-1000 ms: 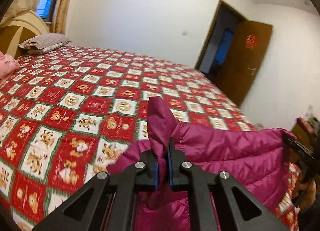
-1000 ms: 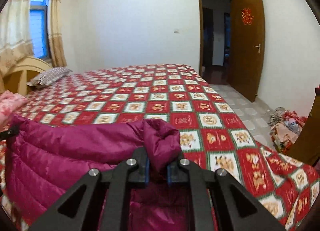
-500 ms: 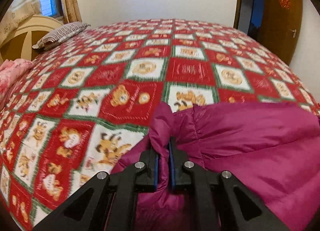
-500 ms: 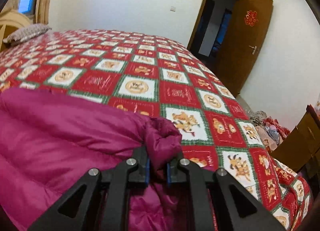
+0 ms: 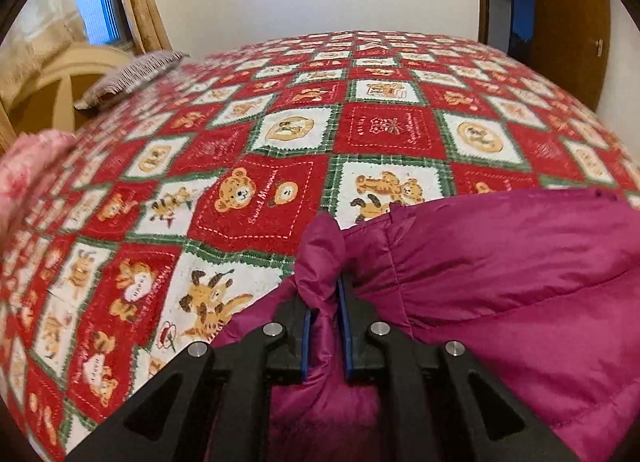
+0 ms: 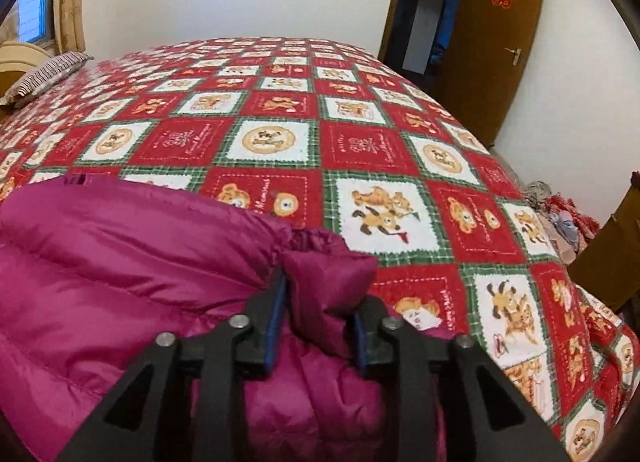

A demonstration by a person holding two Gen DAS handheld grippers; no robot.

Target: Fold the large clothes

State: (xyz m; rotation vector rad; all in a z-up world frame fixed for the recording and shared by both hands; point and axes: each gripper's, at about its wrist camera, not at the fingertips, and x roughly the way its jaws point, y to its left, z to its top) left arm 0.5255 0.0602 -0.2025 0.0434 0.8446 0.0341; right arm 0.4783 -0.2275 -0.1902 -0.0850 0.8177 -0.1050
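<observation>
A magenta quilted puffer jacket (image 5: 500,282) lies on the bed, spread between the two grippers. My left gripper (image 5: 324,302) is shut on a bunched corner of the jacket at its left end. In the right wrist view the jacket (image 6: 120,262) fills the lower left. My right gripper (image 6: 316,310) has its jaws parted wider than before, with a bunched corner of the jacket still sitting between the blue pads (image 6: 276,322). Whether the pads still press it is unclear.
The bed has a red, white and green bear-patterned cover (image 5: 360,133). A striped pillow (image 5: 132,73) and a pink cloth (image 5: 28,169) lie at the left. A brown door (image 6: 488,45) stands open on the right, with a clothes pile (image 6: 560,217) on the floor.
Both grippers have come down and forward, laying the jacket onto the bed. The right gripper's jaws have spread apart; the left stays pinched.
</observation>
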